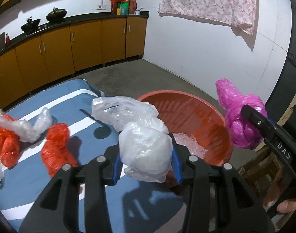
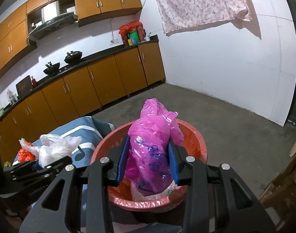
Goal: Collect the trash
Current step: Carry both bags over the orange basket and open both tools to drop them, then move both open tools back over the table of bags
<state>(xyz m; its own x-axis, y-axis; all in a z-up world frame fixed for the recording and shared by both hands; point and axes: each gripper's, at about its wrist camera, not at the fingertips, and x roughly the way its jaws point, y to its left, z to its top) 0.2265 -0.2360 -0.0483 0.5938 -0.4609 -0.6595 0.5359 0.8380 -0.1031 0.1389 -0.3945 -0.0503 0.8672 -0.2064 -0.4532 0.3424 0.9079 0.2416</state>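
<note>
The left gripper (image 1: 146, 155) holds a white bag (image 1: 146, 151) between its blue pads, over the near edge of the table (image 1: 56, 104), just beside the red bin (image 1: 188, 106). The right gripper (image 2: 148, 163) is closed on a pink bag (image 2: 151, 151), and this bag hangs already above the bin's opening.

The main risk, as I judge it, is on the left side. The white bag is not yet over the bin; if the jaws open here, it falls on the table edge or on the floor between table and bin. The plastic is thin and slippery and the bag bulges out above and below the pads, so it may also slip out during the move. The pink bag is tall and stands high above the pads; when released it can tip and catch on the rim.

A second risk is that the two grippers meet each other over the bin, because both go to the same opening and the right one is already there.

For room: the floor behind the bin is bare up to the wall. To the right stands a wooden chair (image 1: 264, 167), close to the bin. On the table still lie orange bags (image 1: 56, 147) and a clear bag (image 1: 118, 110), near the left gripper's path.
</note>
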